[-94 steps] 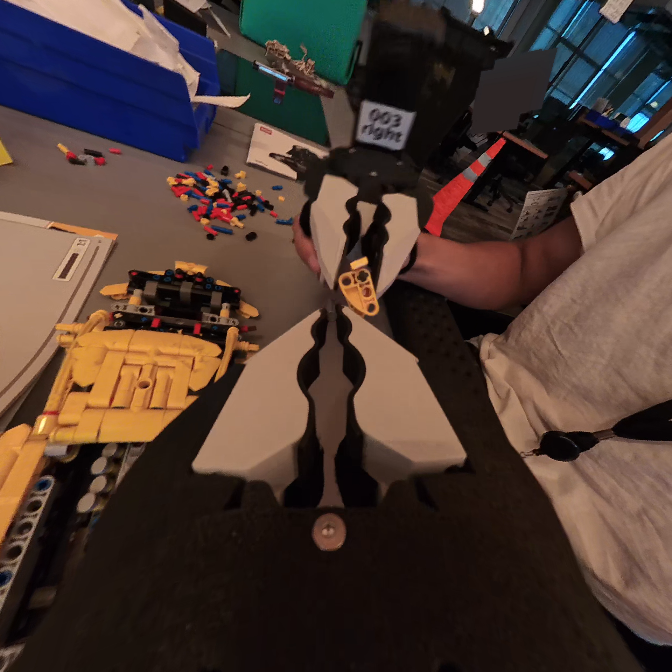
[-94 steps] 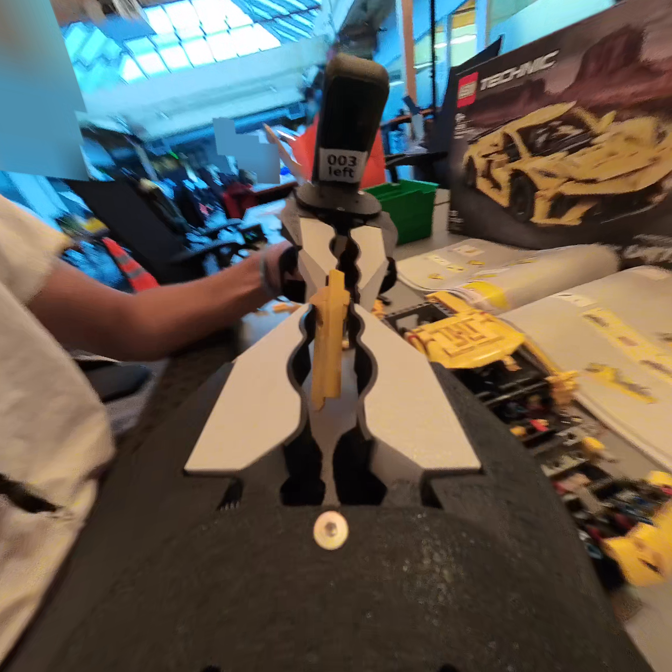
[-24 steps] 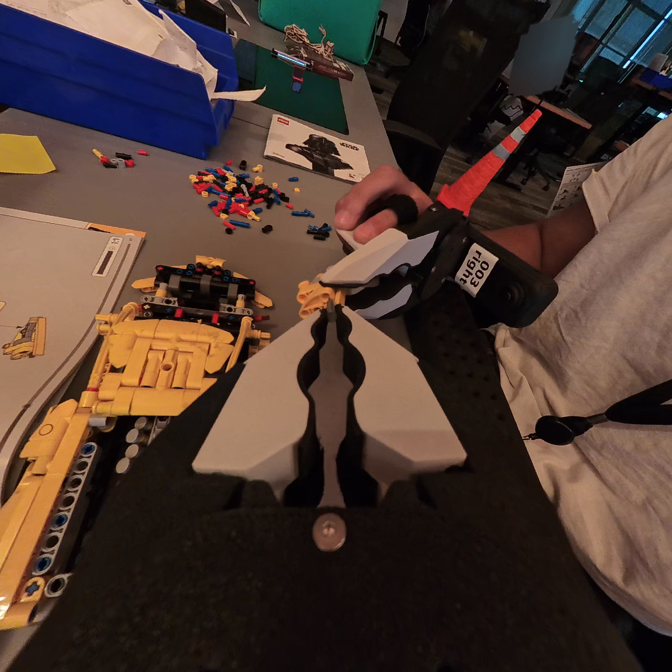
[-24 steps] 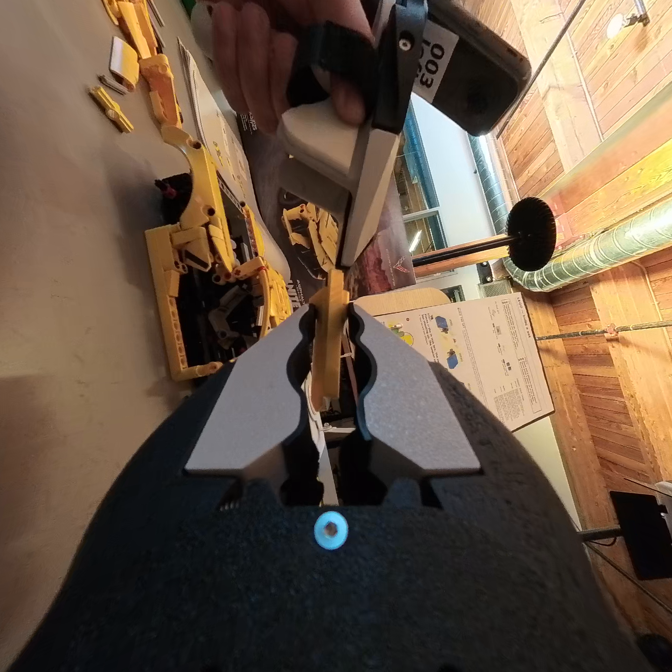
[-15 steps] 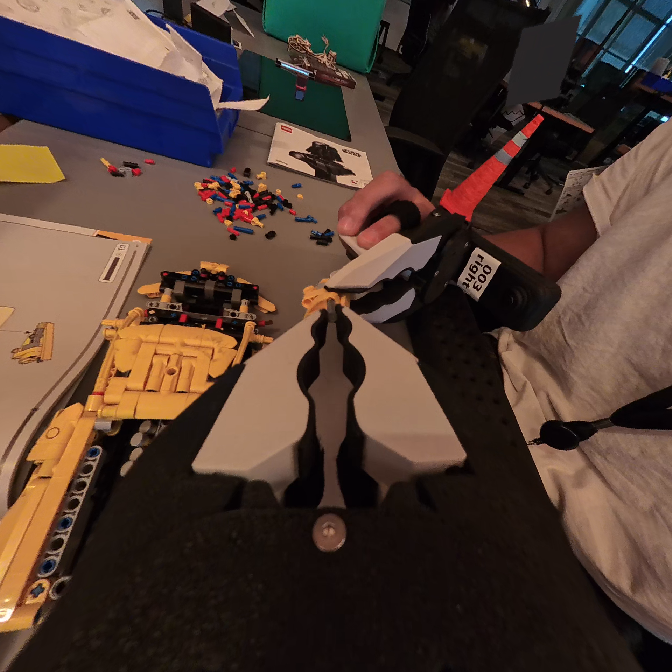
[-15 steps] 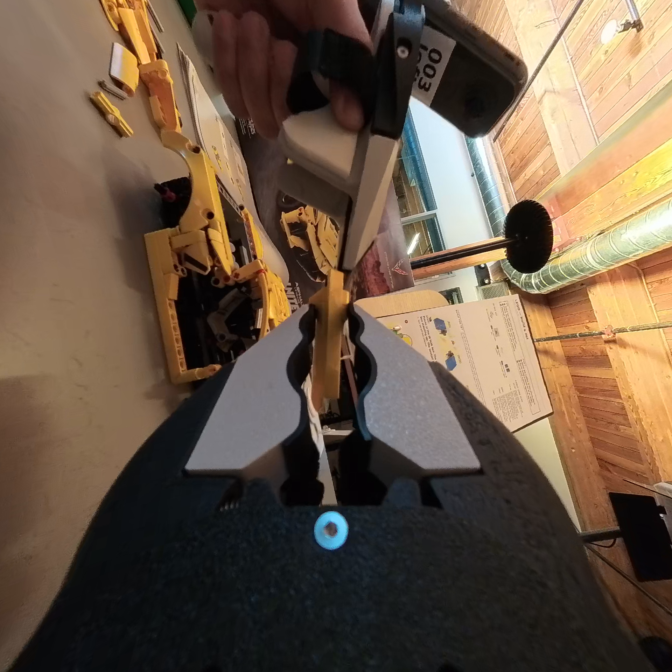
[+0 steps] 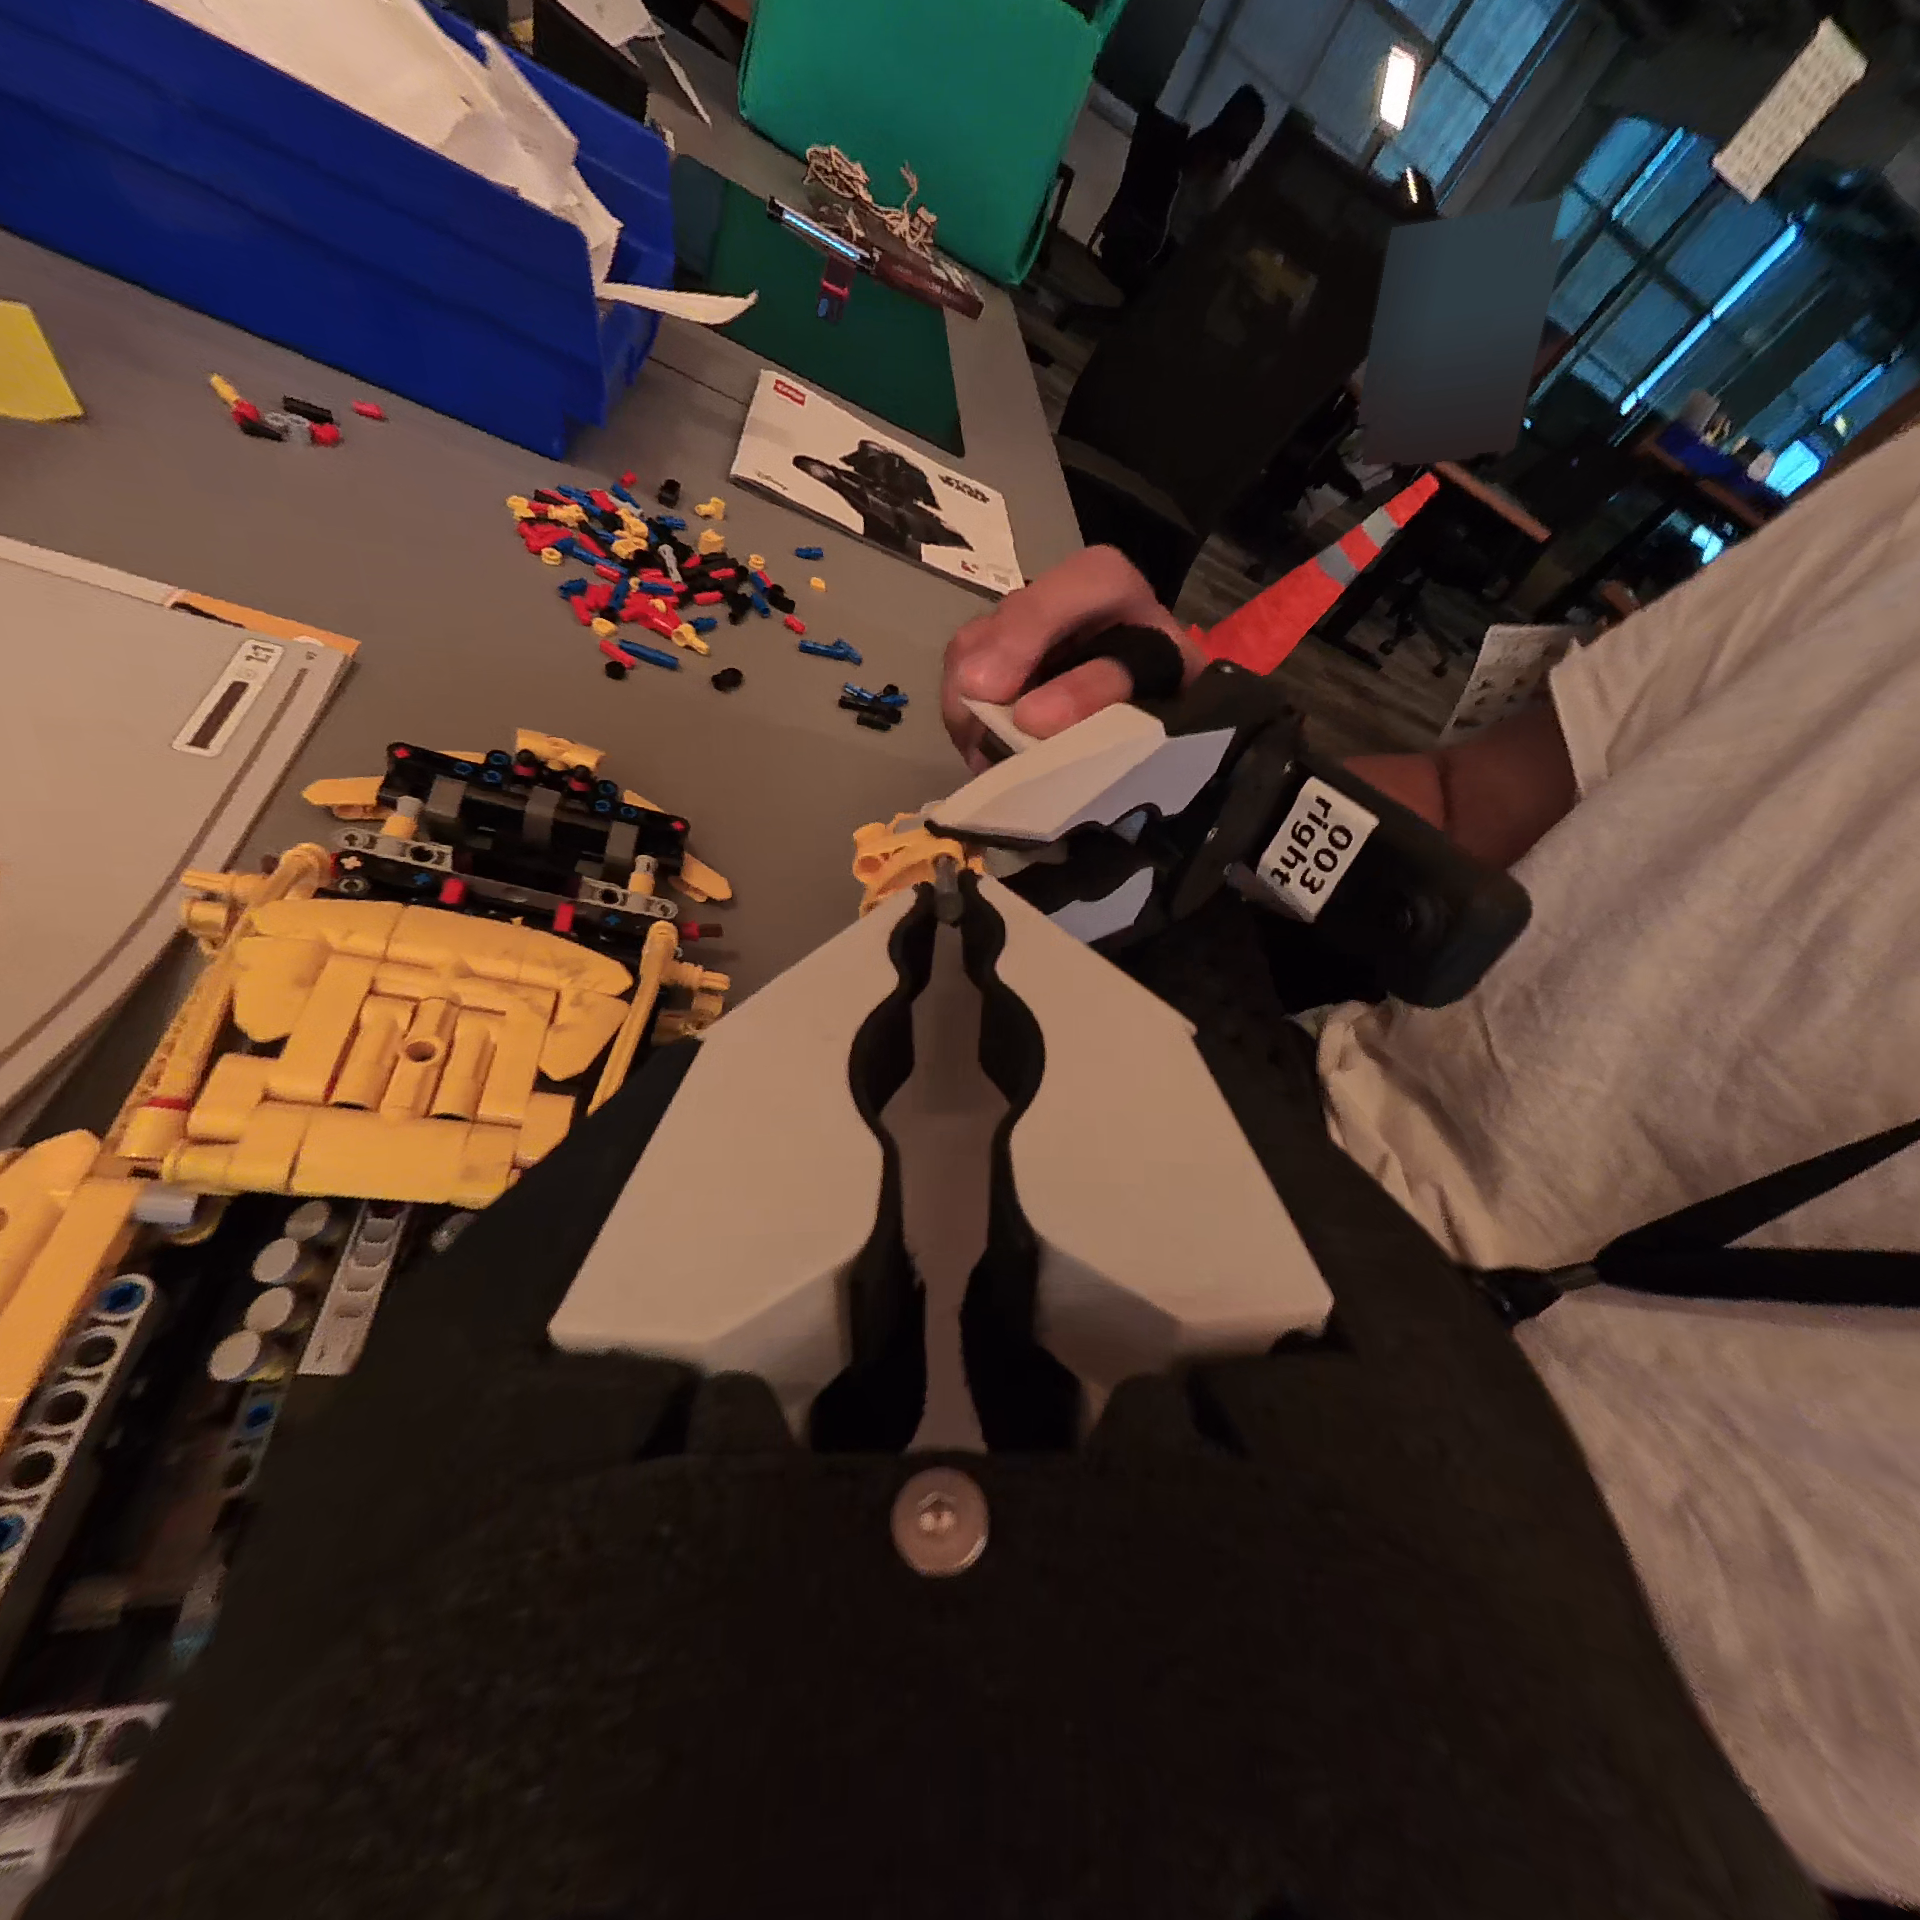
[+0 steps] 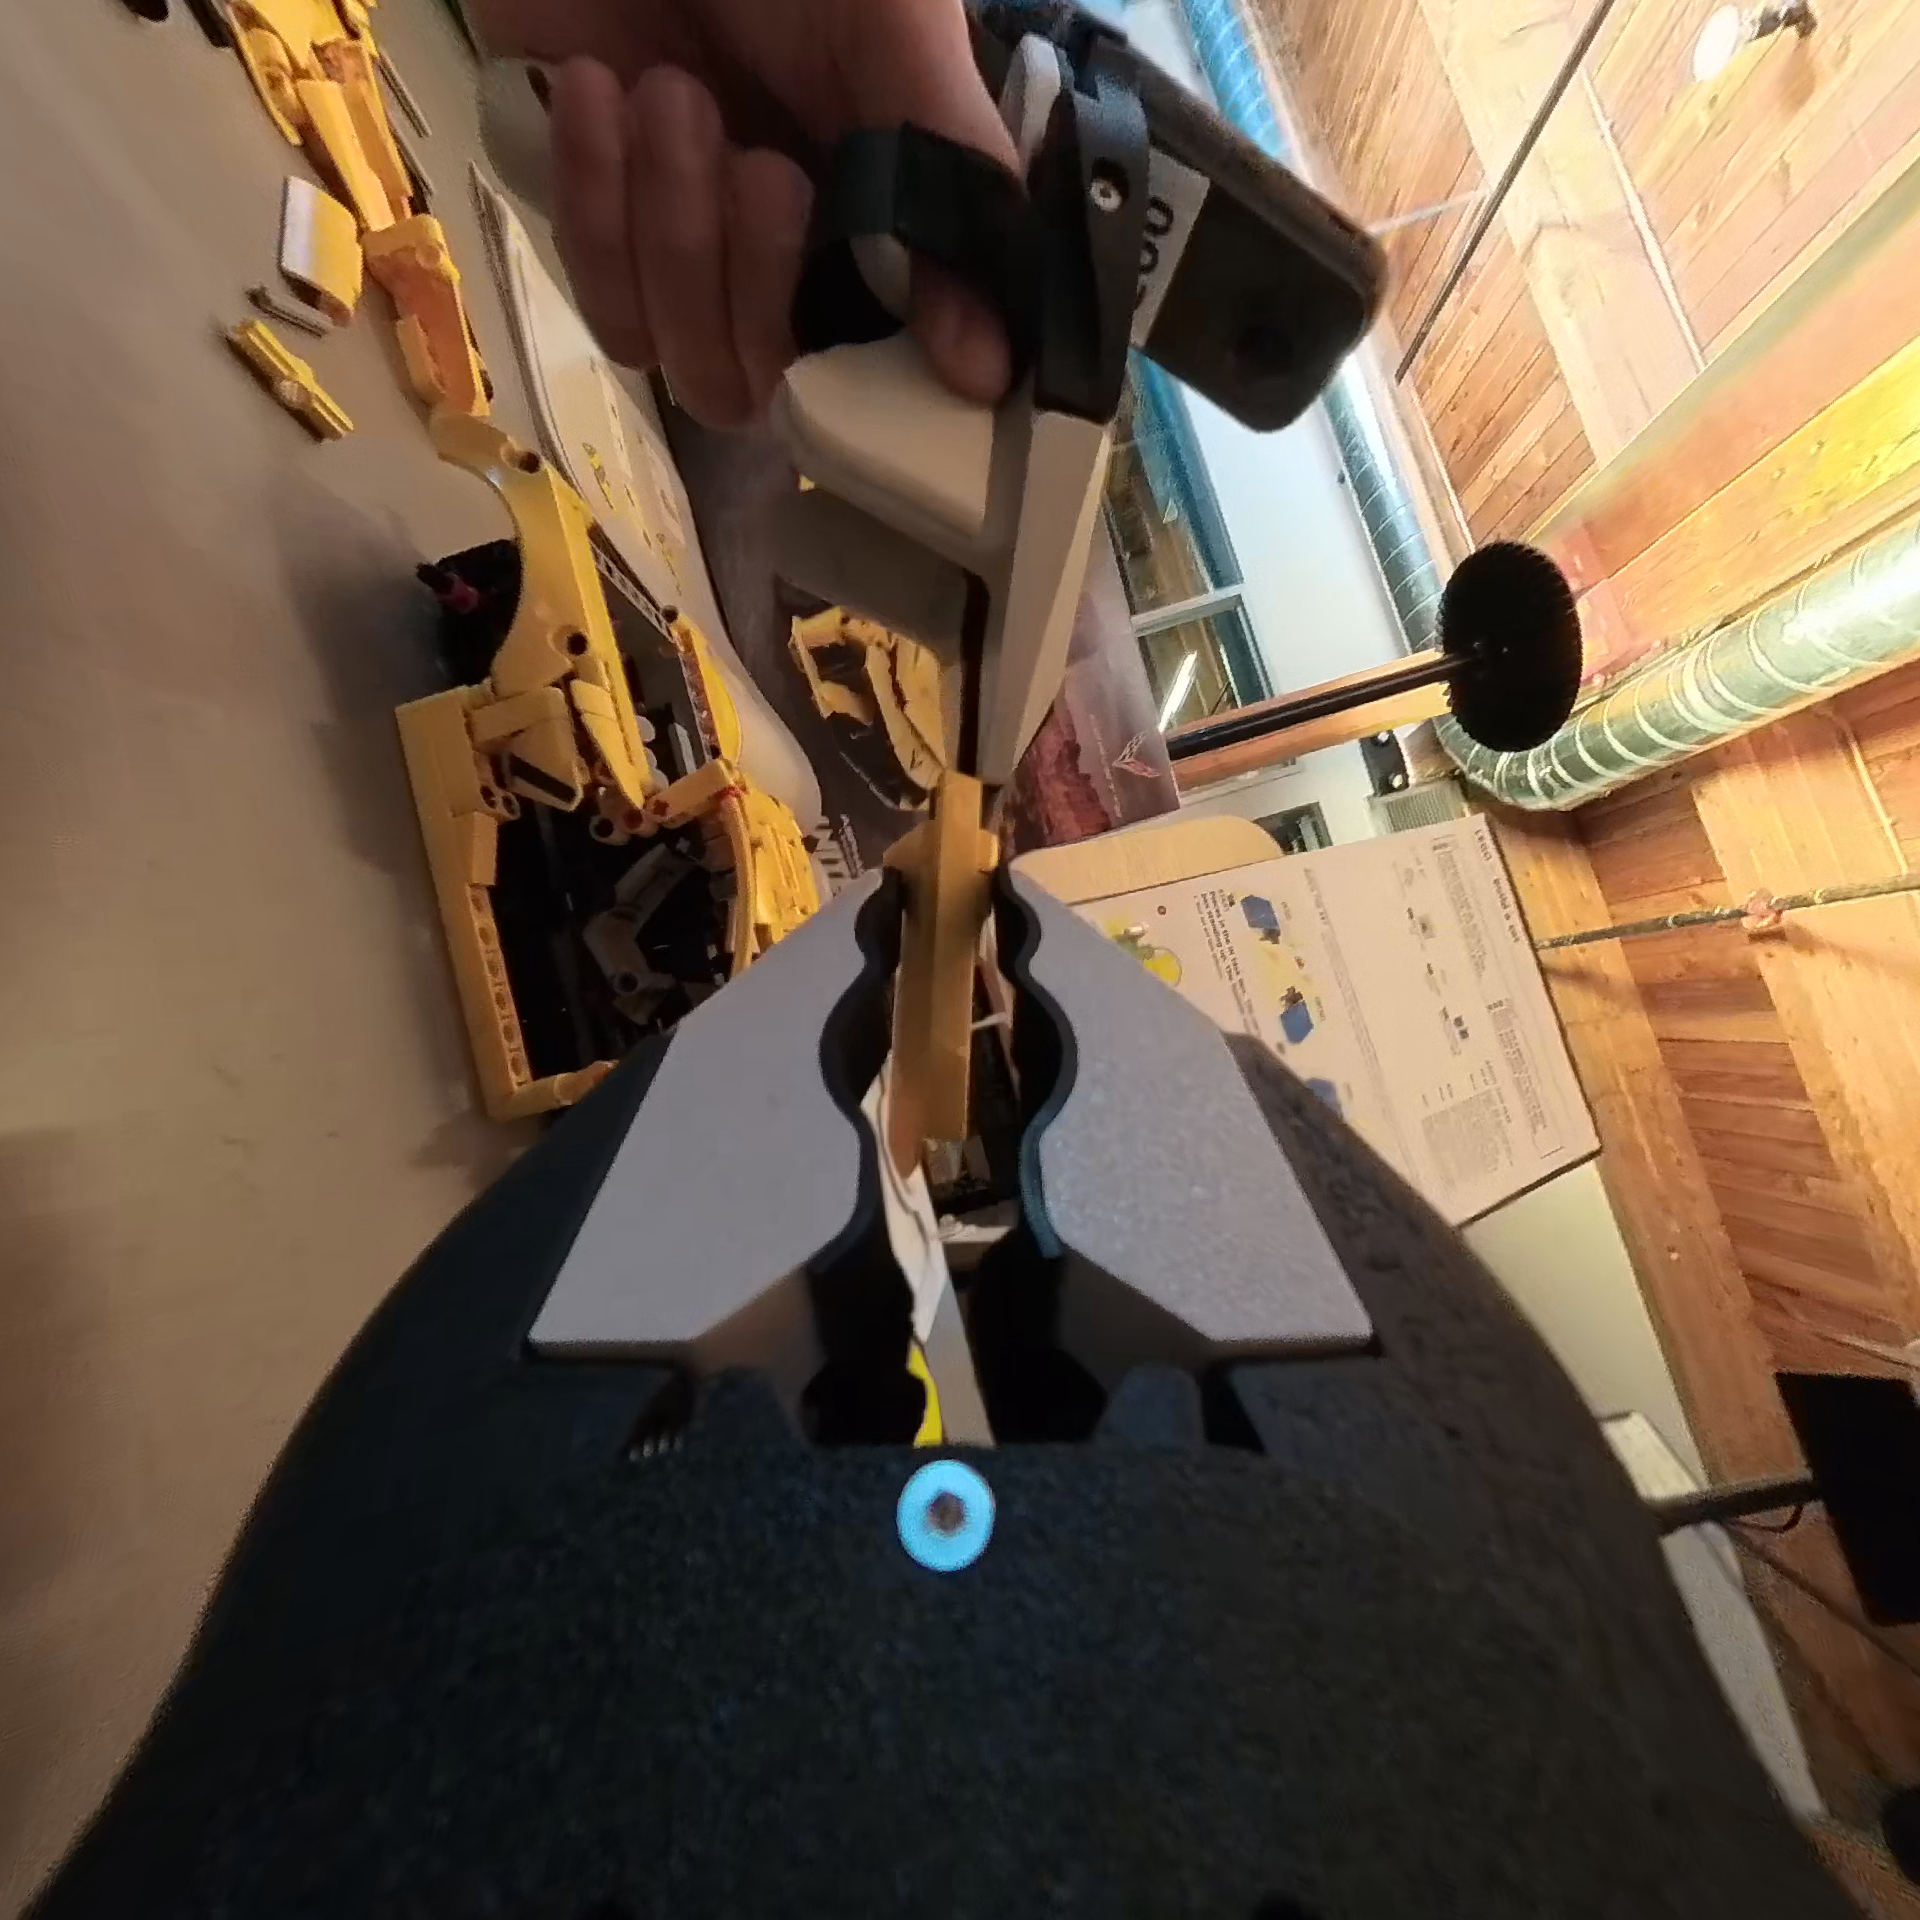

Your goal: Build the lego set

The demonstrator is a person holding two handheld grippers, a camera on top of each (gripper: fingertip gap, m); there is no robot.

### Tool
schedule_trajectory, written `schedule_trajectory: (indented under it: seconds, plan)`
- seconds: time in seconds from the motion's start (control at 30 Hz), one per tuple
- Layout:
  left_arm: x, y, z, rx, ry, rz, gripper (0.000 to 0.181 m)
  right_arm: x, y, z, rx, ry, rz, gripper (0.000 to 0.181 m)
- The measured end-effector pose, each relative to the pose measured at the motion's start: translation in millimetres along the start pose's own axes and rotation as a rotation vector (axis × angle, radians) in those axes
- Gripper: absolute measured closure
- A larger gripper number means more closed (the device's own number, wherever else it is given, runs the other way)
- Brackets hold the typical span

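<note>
My left gripper (image 7: 945, 902) is shut on a small grey pin (image 7: 948, 909) at its tips. My right gripper (image 7: 961, 840) comes in from the right, turned on its side, shut on a yellow lego piece (image 7: 883, 857). The pin's end touches that piece. In the right wrist view my right gripper (image 8: 940, 883) grips the yellow piece (image 8: 940, 935) edge-on, and the left gripper (image 8: 979, 771) points down onto its top end. The partly built yellow car (image 7: 416, 1039) lies on the grey table to the left; it also shows in the right wrist view (image 8: 582, 790).
A pile of small coloured pieces (image 7: 655, 582) lies beyond the car. A blue bin (image 7: 312, 239), an open instruction book (image 7: 104, 748) and a small booklet (image 7: 873, 499) are on the table. Loose yellow parts (image 8: 332, 239) lie farther off. The person's white shirt (image 7: 1662, 1039) is at right. Left and right tips are no more than a few centimetres apart.
Over three seconds the right gripper has rolled onto its side and both grippers have dropped toward the table. In the last half second the tips stay together with only slight shifts.
</note>
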State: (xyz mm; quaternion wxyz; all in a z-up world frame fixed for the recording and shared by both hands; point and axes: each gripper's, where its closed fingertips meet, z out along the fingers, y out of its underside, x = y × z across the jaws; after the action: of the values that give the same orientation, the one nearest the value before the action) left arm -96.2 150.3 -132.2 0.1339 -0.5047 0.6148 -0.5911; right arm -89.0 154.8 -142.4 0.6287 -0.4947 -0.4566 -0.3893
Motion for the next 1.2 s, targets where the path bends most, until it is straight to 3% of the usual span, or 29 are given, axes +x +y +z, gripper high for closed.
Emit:
schedule_trajectory:
  seconds: [0.23, 0.43, 0.53, 0.73, 0.83, 1.2]
  plan:
    - [-11, -7, 9, 0.079, 0.012, -0.225, 0.177, 4, 13, 3, -0.1, 0.025, -0.024, 0.166]
    - [-10, -10, 8, 0.096, 0.031, -0.224, 0.177, 6, 12, 2, -0.071, 0.029, 0.01, 0.166]
    - [-9, -14, 9, 0.114, 0.033, -0.216, 0.161, 8, 7, 2, -0.028, 0.018, 0.084, 0.166]
    - [-4, -25, 3, 0.167, 0.054, -0.188, 0.156, 15, 10, 2, -0.024, 0.031, 0.186, 0.167]
    - [-2, -35, -7, 0.224, 0.055, -0.163, 0.157, 20, 13, 1, -0.019, 0.041, 0.261, 0.167]
    - [-4, -30, -9, 0.185, -0.002, -0.086, 0.172, 20, 14, 0, -0.015, 0.038, 0.262, 0.167]
